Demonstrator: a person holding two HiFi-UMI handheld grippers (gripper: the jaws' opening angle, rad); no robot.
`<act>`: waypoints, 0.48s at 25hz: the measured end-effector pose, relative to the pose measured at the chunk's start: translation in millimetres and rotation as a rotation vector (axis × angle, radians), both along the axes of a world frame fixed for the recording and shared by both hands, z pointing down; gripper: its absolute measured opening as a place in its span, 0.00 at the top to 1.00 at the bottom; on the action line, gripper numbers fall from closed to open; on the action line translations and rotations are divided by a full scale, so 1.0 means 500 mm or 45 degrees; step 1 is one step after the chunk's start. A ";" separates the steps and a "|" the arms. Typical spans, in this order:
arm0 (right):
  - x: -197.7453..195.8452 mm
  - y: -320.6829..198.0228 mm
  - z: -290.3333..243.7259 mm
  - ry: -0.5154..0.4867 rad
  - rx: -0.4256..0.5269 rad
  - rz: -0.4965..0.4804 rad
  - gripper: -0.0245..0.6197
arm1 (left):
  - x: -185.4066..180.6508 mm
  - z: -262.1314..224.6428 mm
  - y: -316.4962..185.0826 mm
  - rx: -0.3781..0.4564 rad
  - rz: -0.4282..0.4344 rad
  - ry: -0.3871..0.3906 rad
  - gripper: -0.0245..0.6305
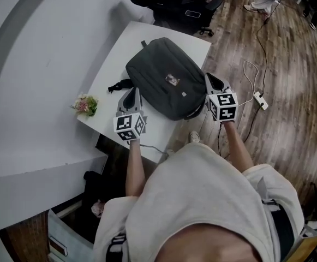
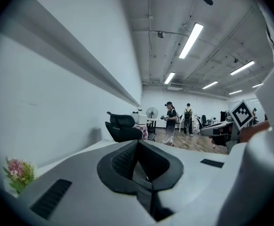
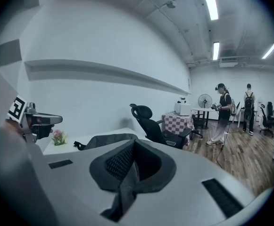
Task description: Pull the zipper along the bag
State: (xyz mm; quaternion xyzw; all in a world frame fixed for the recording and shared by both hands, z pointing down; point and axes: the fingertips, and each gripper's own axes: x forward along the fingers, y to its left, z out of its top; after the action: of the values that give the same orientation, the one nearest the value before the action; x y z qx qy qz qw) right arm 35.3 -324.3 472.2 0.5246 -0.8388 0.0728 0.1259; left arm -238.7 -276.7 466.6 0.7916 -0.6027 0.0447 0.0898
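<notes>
Mid-frame, the bag (image 1: 166,81) lies on the counter (image 1: 112,64) — our left gripper (image 1: 132,93) and right gripper (image 1: 209,81) flank it, both closed, empty.

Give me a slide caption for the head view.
Left gripper and right gripper flank a dark grey fabric backpack on a white table.

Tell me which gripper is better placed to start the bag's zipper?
Probably the right gripper: it lies beside the bag, which its view shows; the left gripper faces past it.
</notes>
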 end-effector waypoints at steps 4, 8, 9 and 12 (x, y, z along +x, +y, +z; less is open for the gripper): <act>-0.001 -0.005 -0.030 -0.001 0.047 -0.010 0.94 | -0.008 -0.016 -0.006 0.025 -0.019 -0.015 0.92; -0.003 -0.008 -0.050 0.000 0.069 -0.016 0.94 | 0.002 -0.022 -0.009 0.036 -0.009 -0.043 0.92; -0.004 -0.009 -0.052 0.001 0.071 -0.016 0.94 | 0.004 -0.023 -0.010 0.036 -0.006 -0.046 0.92; -0.002 -0.012 -0.054 -0.002 0.069 -0.014 0.94 | 0.011 -0.025 -0.014 0.037 0.003 -0.054 0.92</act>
State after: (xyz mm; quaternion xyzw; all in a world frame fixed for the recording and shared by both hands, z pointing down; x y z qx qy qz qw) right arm 34.4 -330.1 445.3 0.5232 -0.8434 0.0499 0.1113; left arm -233.1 -283.7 454.0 0.7923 -0.6043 0.0528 0.0654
